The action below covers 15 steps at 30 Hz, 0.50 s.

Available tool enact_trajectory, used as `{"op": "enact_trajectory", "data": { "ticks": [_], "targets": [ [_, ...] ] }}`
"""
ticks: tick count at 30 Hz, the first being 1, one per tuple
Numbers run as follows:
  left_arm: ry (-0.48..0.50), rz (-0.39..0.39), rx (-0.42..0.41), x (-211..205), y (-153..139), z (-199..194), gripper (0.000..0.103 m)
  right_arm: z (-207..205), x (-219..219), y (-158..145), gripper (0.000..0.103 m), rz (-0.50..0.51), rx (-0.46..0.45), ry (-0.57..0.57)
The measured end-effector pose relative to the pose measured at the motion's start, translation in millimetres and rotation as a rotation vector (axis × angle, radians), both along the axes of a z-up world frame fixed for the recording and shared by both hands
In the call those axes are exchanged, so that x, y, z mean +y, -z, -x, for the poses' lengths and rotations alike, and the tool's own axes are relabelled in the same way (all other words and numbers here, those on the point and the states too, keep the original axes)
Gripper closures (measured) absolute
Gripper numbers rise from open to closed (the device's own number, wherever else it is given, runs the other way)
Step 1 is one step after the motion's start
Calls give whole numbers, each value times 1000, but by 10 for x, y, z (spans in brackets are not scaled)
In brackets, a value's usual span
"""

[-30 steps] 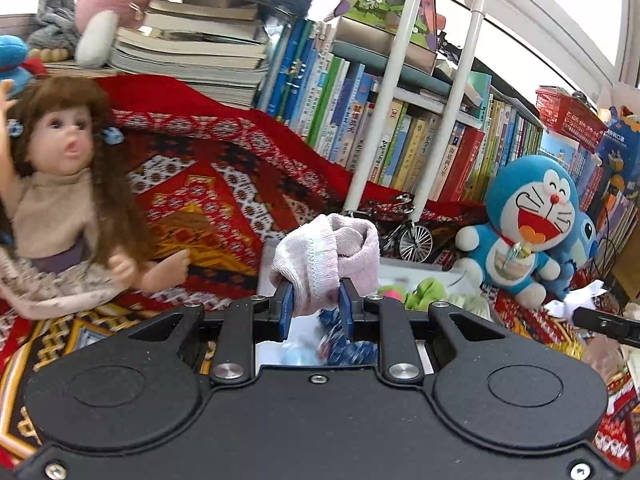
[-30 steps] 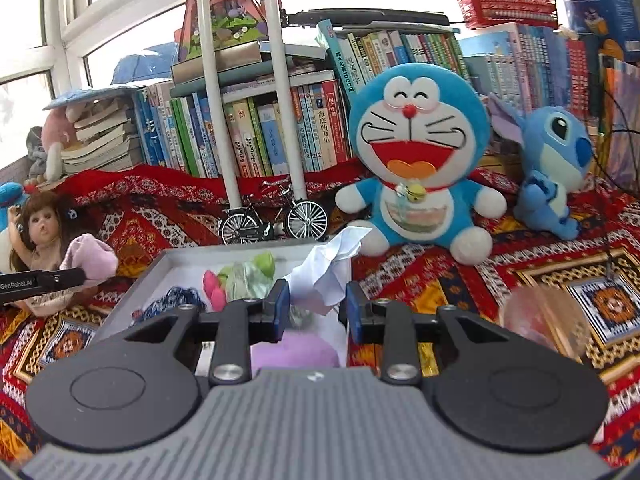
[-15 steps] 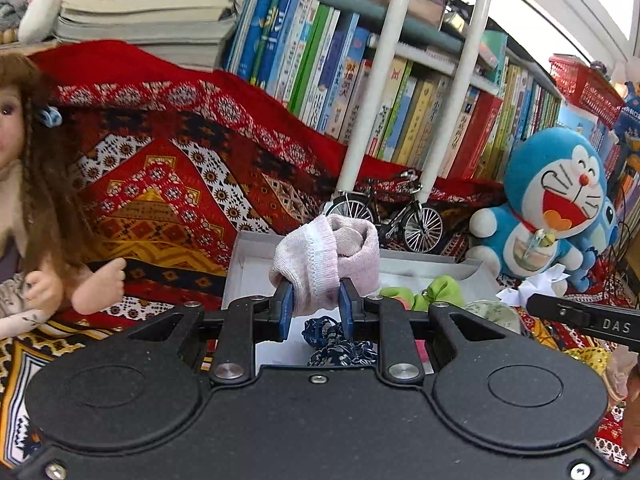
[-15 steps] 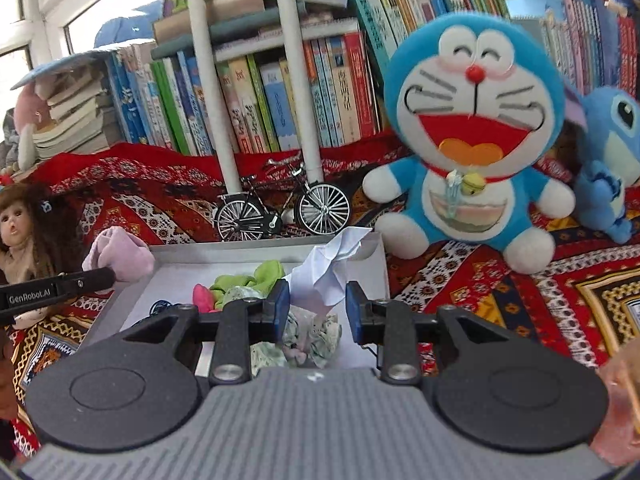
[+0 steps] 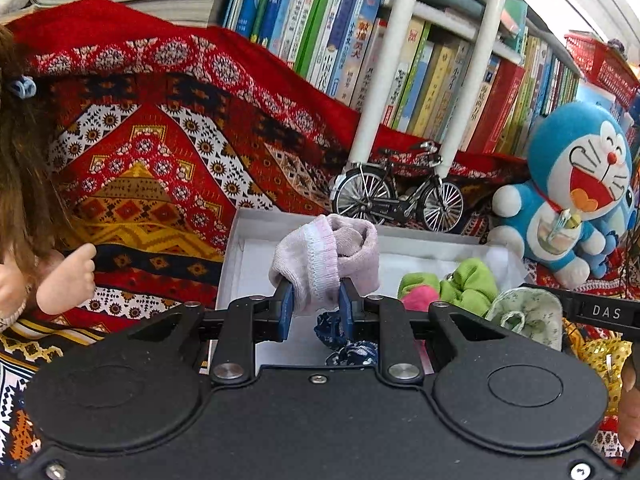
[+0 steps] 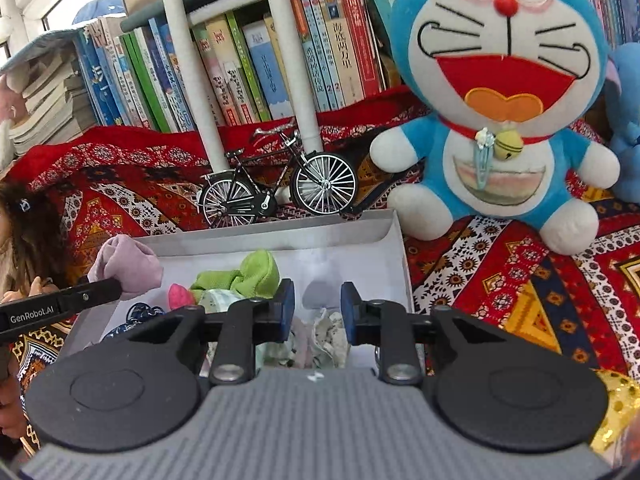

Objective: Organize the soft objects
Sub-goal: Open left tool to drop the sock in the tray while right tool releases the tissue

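My left gripper (image 5: 315,300) is shut on a pale pink sock (image 5: 326,256) and holds it over the near left part of the white box (image 5: 240,248). The sock also shows in the right wrist view (image 6: 128,264). In the box lie a green cloth (image 5: 468,280), a pink piece (image 5: 418,298), a dark blue patterned cloth (image 5: 348,344) and a floral cloth (image 5: 528,316). My right gripper (image 6: 317,308) is open and empty above the box's (image 6: 376,232) right side, over a crumpled white floral cloth (image 6: 330,332).
A model bicycle (image 5: 396,196) stands behind the box. A Doraemon plush (image 6: 500,100) sits to the right, a blue plush (image 6: 624,128) beside it. A doll (image 5: 24,216) sits at the left. Books and white poles (image 6: 184,60) line the back. A patterned red rug (image 5: 160,168) covers the surface.
My right gripper has let go of the white cloth, which now lies in the box, and has moved forward. My left gripper has carried the pink sock closer over the box.
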<state>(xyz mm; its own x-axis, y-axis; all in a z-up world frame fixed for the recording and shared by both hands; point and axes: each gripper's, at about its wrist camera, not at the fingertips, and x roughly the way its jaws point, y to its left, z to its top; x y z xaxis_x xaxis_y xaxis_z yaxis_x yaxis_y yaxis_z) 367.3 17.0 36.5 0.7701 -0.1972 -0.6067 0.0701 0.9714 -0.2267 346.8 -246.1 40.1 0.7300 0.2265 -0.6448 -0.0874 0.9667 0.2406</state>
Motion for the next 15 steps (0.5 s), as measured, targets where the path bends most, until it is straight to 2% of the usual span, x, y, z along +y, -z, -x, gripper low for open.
{"op": "enact_trajectory", "data": {
  "ticks": [4, 8, 14, 15],
  "targets": [
    [8, -9, 10, -18, 42, -16, 79, -18, 15, 41, 73, -7, 7, -4],
    [13, -16, 19, -38, 44, -10, 74, -5, 8, 31, 73, -10, 5, -1],
    [43, -35, -20, -80, -106, 117, 55, 110, -41, -62, 68, -34, -11, 9],
    [46, -40, -27, -88, -135, 146, 49, 142, -53, -81, 68, -36, -17, 8]
  ]
}}
